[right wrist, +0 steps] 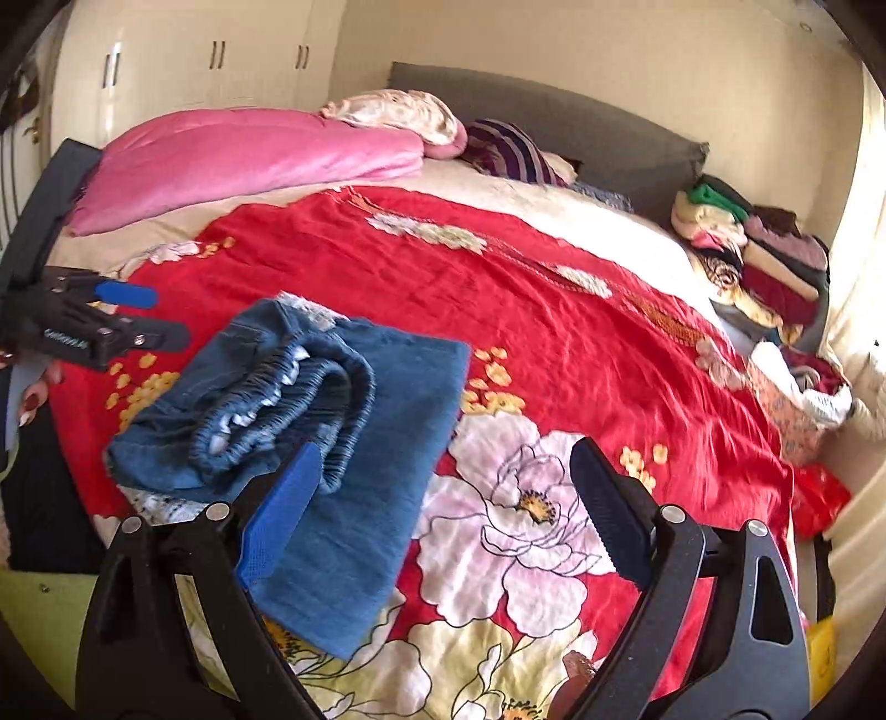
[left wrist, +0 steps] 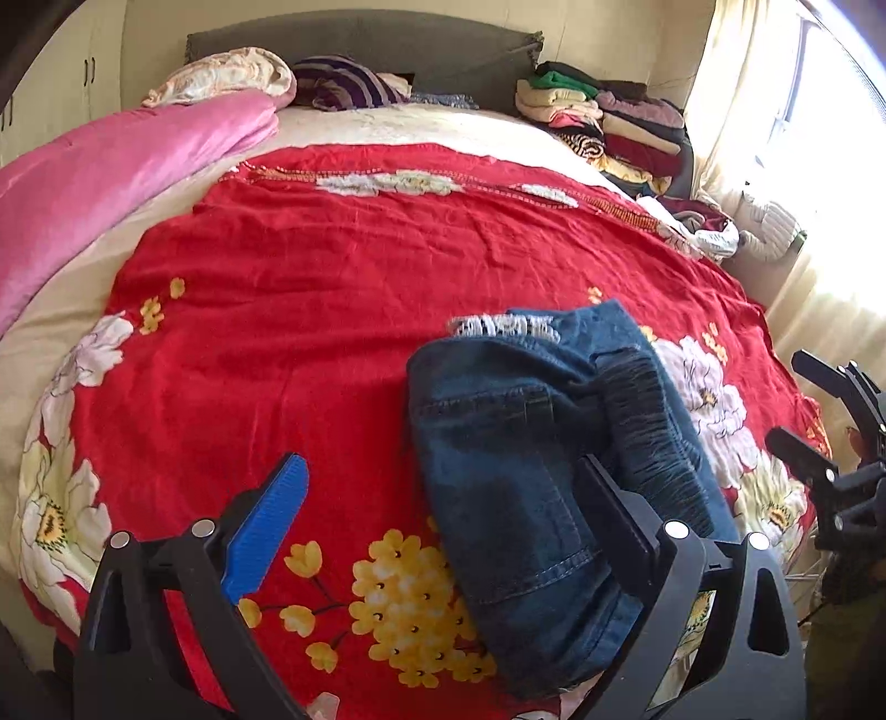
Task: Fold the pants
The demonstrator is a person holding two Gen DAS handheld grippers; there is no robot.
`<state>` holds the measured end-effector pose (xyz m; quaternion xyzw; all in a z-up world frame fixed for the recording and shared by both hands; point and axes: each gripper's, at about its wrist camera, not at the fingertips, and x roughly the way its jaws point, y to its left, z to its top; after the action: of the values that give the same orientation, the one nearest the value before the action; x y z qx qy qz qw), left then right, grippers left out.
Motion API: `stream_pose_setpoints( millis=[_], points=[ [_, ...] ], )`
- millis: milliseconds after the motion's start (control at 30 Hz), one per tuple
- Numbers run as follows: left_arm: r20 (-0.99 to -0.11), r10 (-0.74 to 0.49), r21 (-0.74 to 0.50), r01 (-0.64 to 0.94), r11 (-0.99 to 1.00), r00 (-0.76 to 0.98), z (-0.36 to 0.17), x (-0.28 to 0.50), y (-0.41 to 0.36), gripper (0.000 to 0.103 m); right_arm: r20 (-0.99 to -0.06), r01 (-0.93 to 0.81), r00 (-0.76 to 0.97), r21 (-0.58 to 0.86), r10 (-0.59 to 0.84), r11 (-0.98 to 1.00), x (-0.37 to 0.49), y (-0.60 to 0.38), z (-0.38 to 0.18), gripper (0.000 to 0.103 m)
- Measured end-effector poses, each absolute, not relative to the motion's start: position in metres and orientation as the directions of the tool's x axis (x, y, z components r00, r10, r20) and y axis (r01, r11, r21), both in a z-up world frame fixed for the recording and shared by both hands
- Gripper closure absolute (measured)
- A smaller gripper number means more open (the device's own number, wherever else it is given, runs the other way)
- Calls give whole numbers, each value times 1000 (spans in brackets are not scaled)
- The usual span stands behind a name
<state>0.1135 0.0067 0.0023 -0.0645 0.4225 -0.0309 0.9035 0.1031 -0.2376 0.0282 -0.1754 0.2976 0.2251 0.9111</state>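
Blue denim pants (left wrist: pixel 531 476) lie folded into a compact bundle on the red floral bedspread (left wrist: pixel 332 266) near the bed's front edge. The elastic waistband faces up in the right wrist view, where the pants (right wrist: pixel 343 432) lie at left centre. My left gripper (left wrist: pixel 443 498) is open, its blue pad left of the pants and its black finger over them. My right gripper (right wrist: pixel 443 487) is open and empty above the pants' right edge. It also shows at the right edge of the left wrist view (left wrist: pixel 814 421). The left gripper shows in the right wrist view (right wrist: pixel 138 315), open.
A pink quilt (left wrist: pixel 111 183) lies along the bed's left side. Stacks of folded clothes (left wrist: pixel 609 122) stand at the far right by the grey headboard (left wrist: pixel 360 44). Pillows (right wrist: pixel 398 116) lie at the head. A curtained window (left wrist: pixel 803 138) is on the right. Wardrobes (right wrist: pixel 210 61) stand behind.
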Motion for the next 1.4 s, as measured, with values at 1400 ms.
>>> stream_pose_setpoints(
  millis=[1400],
  points=[
    [-805, -159, -191, 5, 982, 571, -46, 137, -9, 5, -743, -502, 597, -52, 302, 863, 153, -232, -27, 17]
  ],
)
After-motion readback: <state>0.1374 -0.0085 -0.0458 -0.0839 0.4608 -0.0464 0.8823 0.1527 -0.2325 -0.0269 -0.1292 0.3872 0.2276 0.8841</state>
